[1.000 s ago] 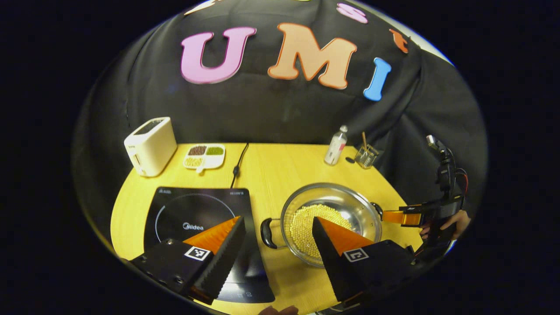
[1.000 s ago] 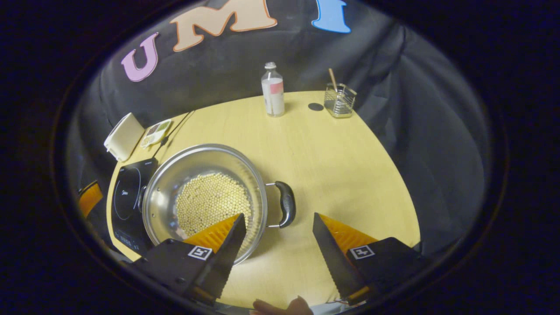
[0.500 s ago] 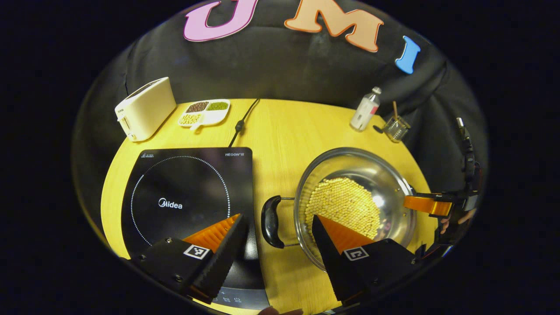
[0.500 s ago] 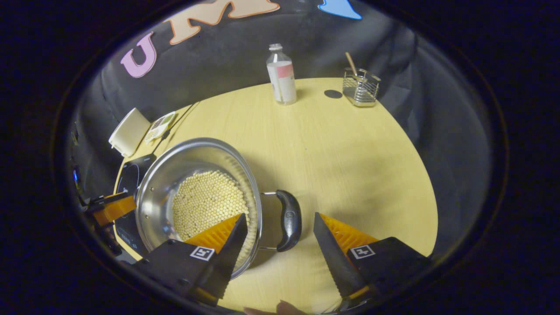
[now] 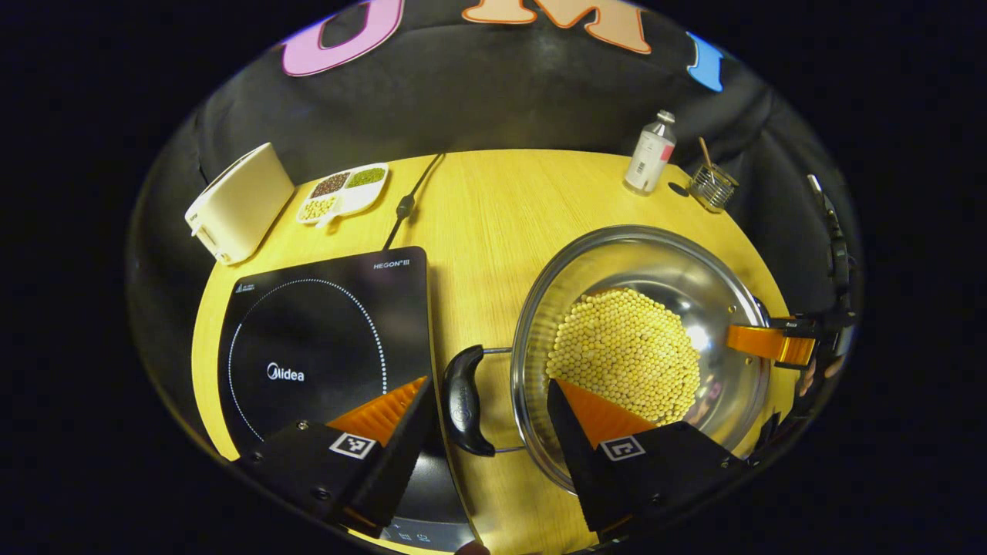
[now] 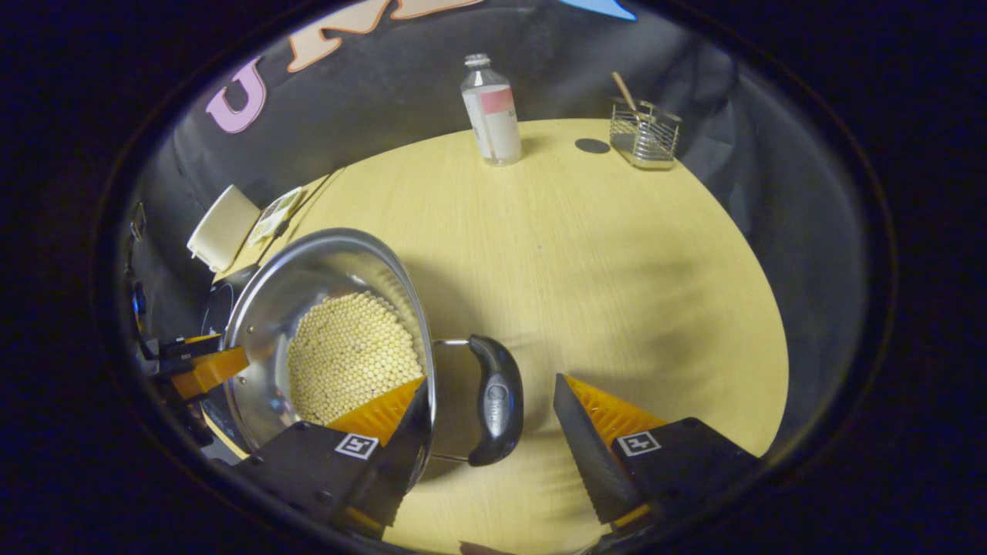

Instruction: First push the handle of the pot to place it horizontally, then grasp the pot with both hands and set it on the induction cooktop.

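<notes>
- The pot (image 5: 640, 347), full of little yellow beads, sits on the table (image 5: 478, 208) just beside the induction cooktop (image 5: 324, 339), not on it yet.
- Left gripper (image 5: 490, 416) has its fingers spread wide around the pot's near handle (image 5: 464, 401), nothing pinched. Right gripper (image 6: 490, 416) is the same, wide open around the other handle (image 6: 497, 397).
- I'd centre each handle between the fingers, close both at once, then lift level so the beads don't slosh.
- The left gripper view gives you the whole cooktop beside the pot, so you can judge the landing spot. The right gripper view barely catches the cooktop behind the pot, but it gives a clearer look at the bottle (image 6: 491, 112) and wire holder (image 6: 648, 135) beyond the pot.
</notes>
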`<state>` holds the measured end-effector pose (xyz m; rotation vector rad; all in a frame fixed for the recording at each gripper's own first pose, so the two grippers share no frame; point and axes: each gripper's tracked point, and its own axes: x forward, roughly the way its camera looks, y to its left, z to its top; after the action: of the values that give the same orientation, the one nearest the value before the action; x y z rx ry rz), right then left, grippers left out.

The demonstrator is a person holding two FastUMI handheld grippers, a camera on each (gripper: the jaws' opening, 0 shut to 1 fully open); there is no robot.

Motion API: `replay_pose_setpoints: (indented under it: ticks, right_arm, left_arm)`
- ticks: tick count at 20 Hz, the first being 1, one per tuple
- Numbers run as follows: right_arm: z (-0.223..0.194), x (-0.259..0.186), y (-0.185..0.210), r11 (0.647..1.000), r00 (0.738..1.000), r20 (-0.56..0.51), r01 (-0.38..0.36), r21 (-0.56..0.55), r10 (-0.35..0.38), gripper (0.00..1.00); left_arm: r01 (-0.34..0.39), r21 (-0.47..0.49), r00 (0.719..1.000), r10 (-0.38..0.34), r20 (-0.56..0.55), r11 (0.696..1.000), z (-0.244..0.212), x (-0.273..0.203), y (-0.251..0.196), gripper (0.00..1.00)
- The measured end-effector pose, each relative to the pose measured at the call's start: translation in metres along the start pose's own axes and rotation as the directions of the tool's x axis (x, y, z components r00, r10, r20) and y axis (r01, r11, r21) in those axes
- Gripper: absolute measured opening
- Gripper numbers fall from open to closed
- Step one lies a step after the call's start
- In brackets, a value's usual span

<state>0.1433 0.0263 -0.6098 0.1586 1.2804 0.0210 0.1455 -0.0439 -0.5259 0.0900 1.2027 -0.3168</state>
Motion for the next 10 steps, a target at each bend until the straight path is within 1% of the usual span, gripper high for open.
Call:
replay_pose_setpoints:
  ticks: [1, 2, 3, 4, 5, 6, 7, 8, 9, 10]
  right_arm:
    - [0.002, 0.001, -0.001, 1.000, 1.000, 0.001, 0.002, 0.001, -0.002, 0.92]
    - [0.001, 0.002, -0.001, 1.000, 1.000, 0.002, 0.000, 0.000, 0.000, 0.92]
    - [0.001, 0.003, -0.001, 1.000, 1.000, -0.003, -0.003, 0.002, 0.003, 0.92]
    - [0.002, 0.003, -0.002, 1.000, 1.000, -0.006, -0.007, 0.001, 0.007, 0.92]
    - [0.000, 0.006, 0.000, 1.000, 1.000, -0.008, -0.010, 0.006, 0.010, 0.95]
    - [0.001, 0.007, -0.001, 1.000, 1.000, -0.006, -0.001, 0.002, 0.001, 0.87]
    - [0.004, 0.005, 0.001, 1.000, 1.000, -0.007, -0.005, 0.000, 0.005, 0.84]
    - [0.000, 0.010, 0.002, 1.000, 1.000, -0.010, 0.003, -0.006, -0.003, 0.81]
    - [-0.004, 0.017, 0.005, 1.000, 1.000, -0.014, -0.002, -0.013, 0.002, 0.72]
    - [-0.001, 0.012, 0.004, 1.000, 1.000, -0.012, 0.007, -0.017, -0.007, 0.69]
  left_arm:
    - [-0.005, -0.011, 1.000, 0.005, -0.012, 1.000, -0.001, 0.000, 0.000, 0.89]
    - [-0.011, -0.018, 1.000, 0.010, -0.018, 1.000, -0.004, 0.006, 0.000, 0.92]
    - [-0.018, -0.033, 0.999, 0.017, -0.030, 0.999, -0.006, 0.007, 0.000, 0.89]
    - [-0.021, -0.035, 1.000, 0.021, -0.020, 0.999, -0.003, 0.009, 0.001, 0.89]
    - [-0.025, -0.035, 0.999, 0.024, -0.028, 0.999, -0.005, 0.012, 0.003, 0.87]
    - [-0.036, -0.032, 0.999, 0.035, -0.041, 0.999, -0.007, 0.013, 0.005, 0.88]
    - [-0.041, -0.025, 0.999, 0.040, -0.034, 0.999, -0.007, 0.018, 0.007, 0.84]
    - [-0.051, -0.029, 0.997, 0.050, -0.054, 0.998, -0.010, 0.021, 0.009, 0.79]
    - [-0.047, -0.037, 0.998, 0.045, -0.050, 0.998, -0.009, 0.023, 0.008, 0.75]
    - [-0.047, -0.048, 0.998, 0.045, -0.047, 0.998, -0.010, 0.026, 0.008, 0.71]
